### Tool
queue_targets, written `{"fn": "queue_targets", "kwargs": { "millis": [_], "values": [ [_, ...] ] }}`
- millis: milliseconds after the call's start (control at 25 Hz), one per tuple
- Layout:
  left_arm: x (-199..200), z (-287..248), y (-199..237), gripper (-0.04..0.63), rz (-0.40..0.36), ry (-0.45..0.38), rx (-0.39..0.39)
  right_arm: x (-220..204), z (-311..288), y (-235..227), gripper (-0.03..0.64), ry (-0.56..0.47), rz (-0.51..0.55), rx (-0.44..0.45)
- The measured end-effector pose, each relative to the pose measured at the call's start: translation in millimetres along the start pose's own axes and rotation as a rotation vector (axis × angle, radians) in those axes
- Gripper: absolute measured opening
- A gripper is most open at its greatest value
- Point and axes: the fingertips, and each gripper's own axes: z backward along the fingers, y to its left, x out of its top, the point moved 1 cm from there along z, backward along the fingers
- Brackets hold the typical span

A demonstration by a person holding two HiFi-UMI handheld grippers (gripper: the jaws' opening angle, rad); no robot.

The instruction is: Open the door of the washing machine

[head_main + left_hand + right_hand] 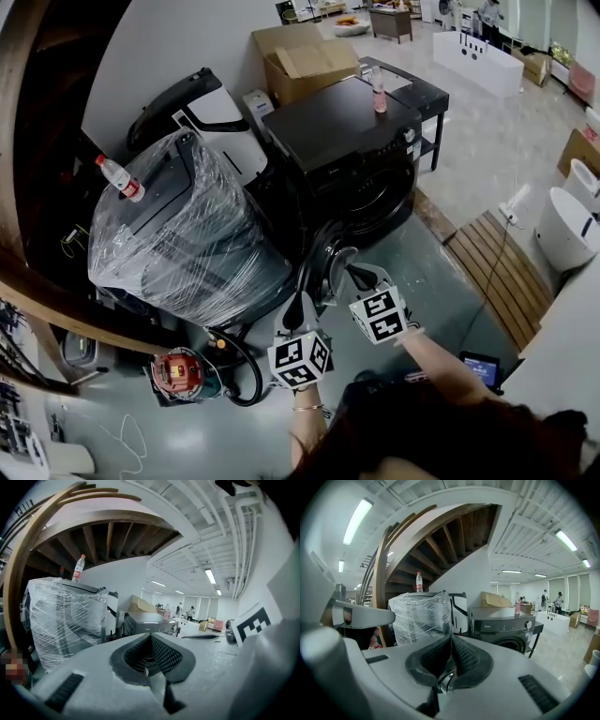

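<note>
The dark washing machine (342,127) stands against the wall, with a pink bottle (379,94) on its top. Its round door (322,261) appears swung out from the front, just ahead of both grippers. My left gripper (302,302) hangs low beside the door's edge, and my right gripper (354,272) is just right of it. In the left gripper view the pads of the left gripper (151,637) meet with nothing between them. In the right gripper view the right gripper (451,638) is likewise shut and empty, pointing at the washing machine (501,620).
A plastic-wrapped appliance (178,234) with a water bottle (120,178) on top stands left of the machine. A cardboard box (305,61) sits behind it. A red device (178,372) and a hose lie on the floor, and a wooden pallet (497,272) lies to the right.
</note>
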Motion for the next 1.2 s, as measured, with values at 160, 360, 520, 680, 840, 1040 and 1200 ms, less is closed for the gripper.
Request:
{"fn": "queue_targets", "kwargs": {
  "millis": [160,360,520,680,840,1040,1200],
  "values": [
    [0.6,-8.3,-27.5,0.014,-0.028,0.014,-0.009,1.1,12.9,-22.4,0.0,0.006,-0.003,0.004],
    [5.5,-8.9,-59.3,0.014,-0.06,0.01,-0.025,6.5,30.6,-44.6,0.0,-0.004,-0.012,0.008],
    [5.7,-7.1,-78.8,0.014,-0.078,0.015,-0.028,5.6,43.1,-57.8,0.0,-0.008,-0.006,0.009],
    [1.1,-5.1,-91.9,0.014,-0.085,0.028,-0.023,8.3,59.4,-65.8,0.0,-0.025,0.009,0.012],
    [2.2,-0.1,-109.0,0.014,-0.087,0.02,-0.024,6.0,78.4,-74.1,0.0,-0.028,0.033,0.021],
    [3.5,8.2,-126.8,0.014,-0.098,0.008,-0.02,-1.0,98.4,-80.0,0.0,-0.021,0.041,0.035],
    [0.4,16.2,-136.2,0.014,-0.099,0.006,-0.013,-2.6,113.4,-83.0,-0.002,-0.037,0.004,0.06]
  ]
}}
